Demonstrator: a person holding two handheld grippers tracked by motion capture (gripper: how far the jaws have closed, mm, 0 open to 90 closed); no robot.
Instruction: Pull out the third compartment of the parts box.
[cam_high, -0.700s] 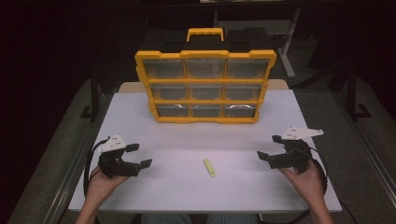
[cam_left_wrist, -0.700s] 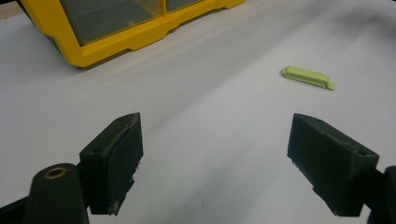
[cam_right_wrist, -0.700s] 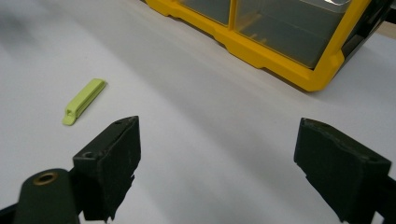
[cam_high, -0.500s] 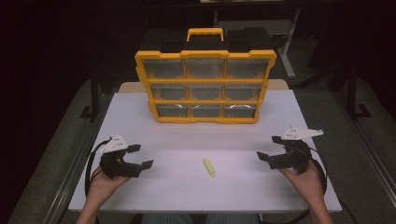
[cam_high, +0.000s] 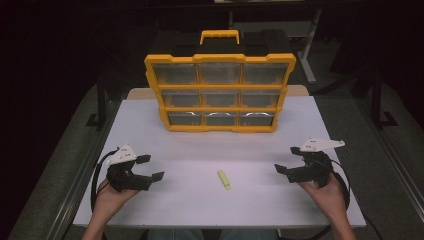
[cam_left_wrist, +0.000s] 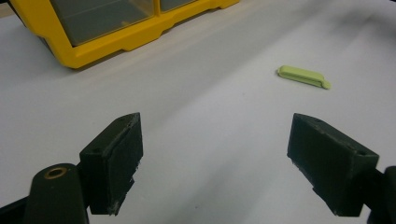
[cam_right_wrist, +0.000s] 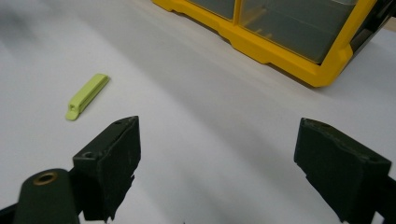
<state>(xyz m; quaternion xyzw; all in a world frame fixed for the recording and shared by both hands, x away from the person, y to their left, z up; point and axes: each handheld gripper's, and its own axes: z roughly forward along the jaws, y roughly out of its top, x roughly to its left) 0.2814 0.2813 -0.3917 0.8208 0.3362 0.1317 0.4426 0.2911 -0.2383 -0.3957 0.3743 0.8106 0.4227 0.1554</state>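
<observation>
- Lying flat on the white desk (cam_high: 190, 145), the small yellow-green clip (cam_high: 224, 179) is a slim, flat plastic bar, pale lime in colour and much longer than it is wide.
- In the left gripper view the yellow-green clip (cam_left_wrist: 304, 76) shows a rounded, thicker end and a thin lip at the other end, with a fine seam running along its side.
- In the right gripper view the yellow-green clip (cam_right_wrist: 87, 95) shows a smooth matte top and a small hooked notch at its nearer end.
- The clip sits in front of the yellow organizer case (cam_high: 220, 92), well apart from the case's lower edge and roughly below the case's middle column of drawers.
- The case stands upright at the far side of the desk, with a yellow frame, a carrying handle on top and three rows of three clear-fronted compartments.
- The left hand-held gripper (cam_high: 150, 167) is below and left of the case, resting low over the desk in the person's left hand (cam_high: 112, 195); its black jaws stand wide apart with only bare desk between them, so it is released.
- The right hand-held gripper (cam_high: 289, 161) is below and right of the case, held in the right hand (cam_high: 325, 192); its jaws too are spread wide with nothing between them.
- The clip lies between the two grippers, apart from both, nearer to the case's centre line than either of them.
</observation>
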